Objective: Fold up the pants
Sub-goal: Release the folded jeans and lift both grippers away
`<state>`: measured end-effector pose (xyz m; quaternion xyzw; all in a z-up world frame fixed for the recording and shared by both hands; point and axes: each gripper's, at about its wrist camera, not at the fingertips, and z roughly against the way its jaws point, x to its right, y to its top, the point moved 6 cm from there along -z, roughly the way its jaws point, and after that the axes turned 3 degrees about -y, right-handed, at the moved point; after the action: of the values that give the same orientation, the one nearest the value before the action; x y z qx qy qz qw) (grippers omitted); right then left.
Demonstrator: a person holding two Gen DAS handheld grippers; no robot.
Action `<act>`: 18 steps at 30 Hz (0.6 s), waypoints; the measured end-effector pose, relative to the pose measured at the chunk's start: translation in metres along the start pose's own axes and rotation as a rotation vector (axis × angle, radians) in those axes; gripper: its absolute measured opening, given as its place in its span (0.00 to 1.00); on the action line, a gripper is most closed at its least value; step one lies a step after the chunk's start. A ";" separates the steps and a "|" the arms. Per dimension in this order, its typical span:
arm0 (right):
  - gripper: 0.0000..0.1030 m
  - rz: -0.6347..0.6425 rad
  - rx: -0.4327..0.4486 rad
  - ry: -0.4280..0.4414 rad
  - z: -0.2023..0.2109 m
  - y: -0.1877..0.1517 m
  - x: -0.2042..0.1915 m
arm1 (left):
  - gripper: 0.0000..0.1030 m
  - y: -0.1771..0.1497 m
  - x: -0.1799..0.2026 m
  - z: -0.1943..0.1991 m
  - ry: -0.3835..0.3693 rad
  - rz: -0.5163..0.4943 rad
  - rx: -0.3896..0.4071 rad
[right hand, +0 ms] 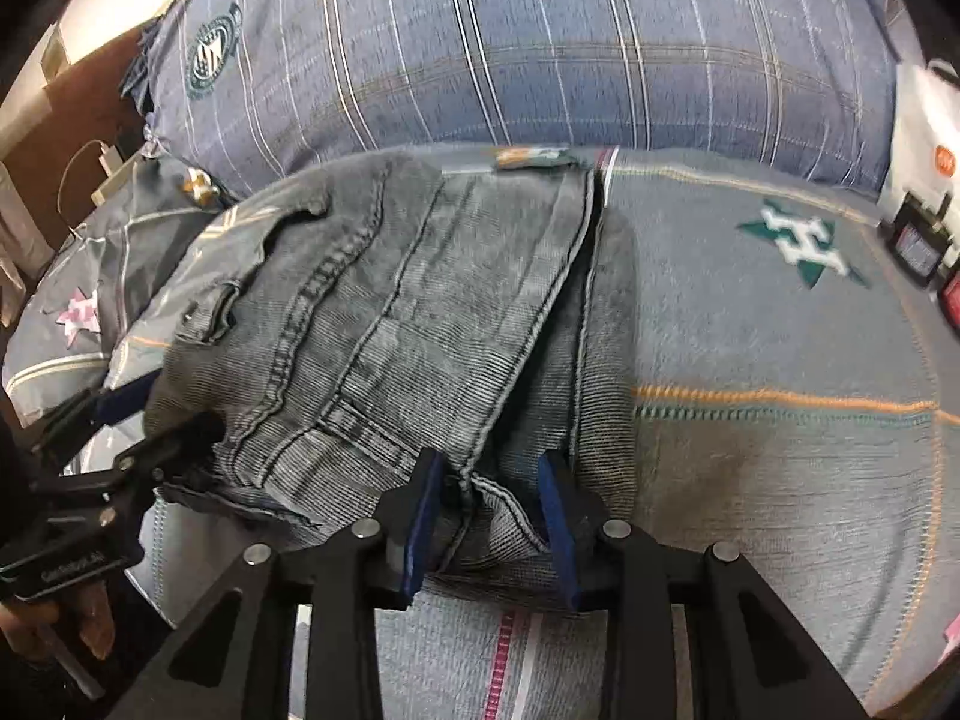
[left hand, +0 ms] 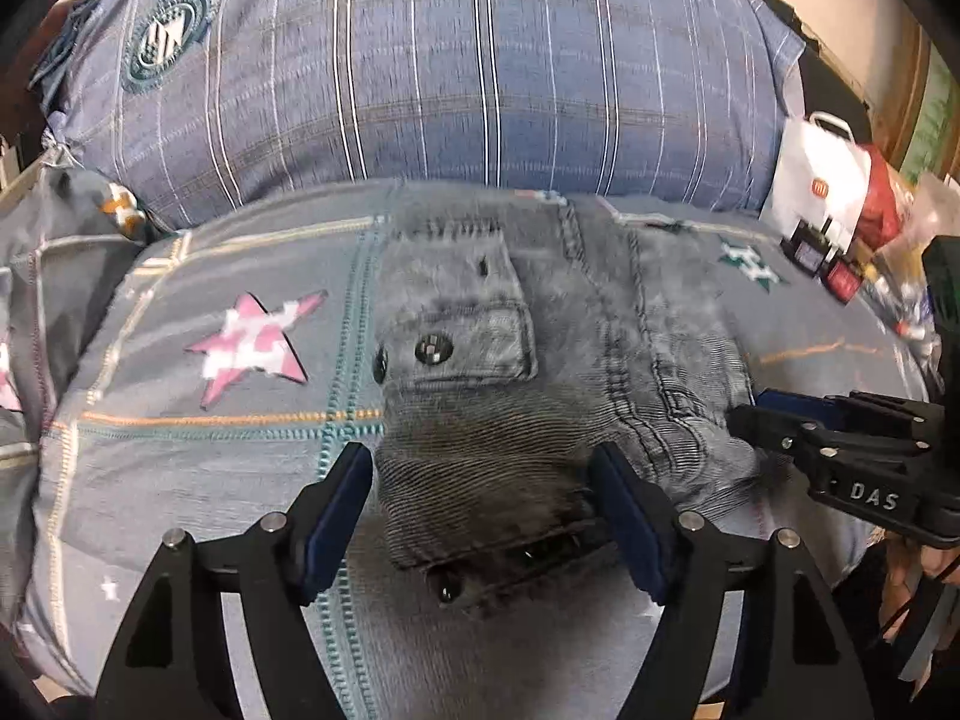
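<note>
Grey washed denim fills the near ground of both views: the pants [left hand: 516, 360] lie folded into a thick bundle on a quilted grey-blue bedspread [left hand: 198, 480]. In the left wrist view, the left gripper [left hand: 483, 510] has its blue-padded fingers spread wide, one on each side of the bundle's near edge where a dark waistband with a metal button shows; the fingers look released, straddling the cloth rather than pinching it. To its right the right gripper [left hand: 774, 420] reaches in against the denim's right side. In the right wrist view, the right gripper [right hand: 489, 516] has its fingers partly apart with a bunched seam of the pants [right hand: 420, 312] between the pads; whether the pads actually press the cloth cannot be told. The left gripper [right hand: 150, 420] shows at the far left against the bundle's edge. Farther along, a flapped pocket with a snap sits on top of the bundle, and a pink star patch [left hand: 252, 342] and a green star patch [right hand: 801, 246] mark the bedspread [right hand: 780, 480] on either side. Beyond the pants lies a blue plaid pillow [left hand: 432, 72] bearing a round green emblem, and at the far right edge stands a white bag [left hand: 822, 174] among small boxes.
</note>
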<state>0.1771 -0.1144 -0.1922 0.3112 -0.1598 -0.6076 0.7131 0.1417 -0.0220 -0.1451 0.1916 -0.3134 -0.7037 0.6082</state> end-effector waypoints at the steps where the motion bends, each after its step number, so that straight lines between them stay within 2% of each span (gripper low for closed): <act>1: 0.36 -0.001 0.007 0.006 0.010 0.004 -0.001 | 0.74 0.003 0.002 0.008 0.004 -0.011 0.018; 3: 0.36 0.023 0.060 -0.014 0.033 0.009 -0.004 | 0.76 0.008 0.006 0.029 0.037 -0.029 0.070; 4: 0.44 0.032 0.095 -0.031 0.046 0.012 -0.005 | 0.80 0.008 0.007 0.038 0.064 -0.028 0.089; 5: 0.64 0.034 0.127 -0.045 0.058 0.012 -0.004 | 0.82 0.008 0.007 0.041 0.085 -0.025 0.092; 7: 0.85 0.038 0.162 -0.067 0.072 0.009 -0.003 | 0.82 0.005 0.007 0.049 0.132 -0.020 0.091; 9: 0.88 0.050 0.174 -0.094 0.082 -0.001 -0.006 | 0.82 -0.002 0.006 0.056 0.159 0.004 0.079; 12: 0.88 0.030 0.133 -0.110 0.085 -0.015 -0.003 | 0.82 -0.010 0.002 0.063 0.165 0.036 0.061; 16: 1.00 0.007 0.116 -0.130 0.090 -0.030 0.002 | 0.82 -0.014 0.002 0.074 0.168 0.049 0.074; 18: 1.00 0.003 0.124 -0.136 0.095 -0.034 0.002 | 0.82 -0.014 0.002 0.080 0.166 0.062 0.083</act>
<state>0.0940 -0.1423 -0.1421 0.3124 -0.2455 -0.6154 0.6808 0.0787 -0.0065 -0.0957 0.2644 -0.2965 -0.6526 0.6452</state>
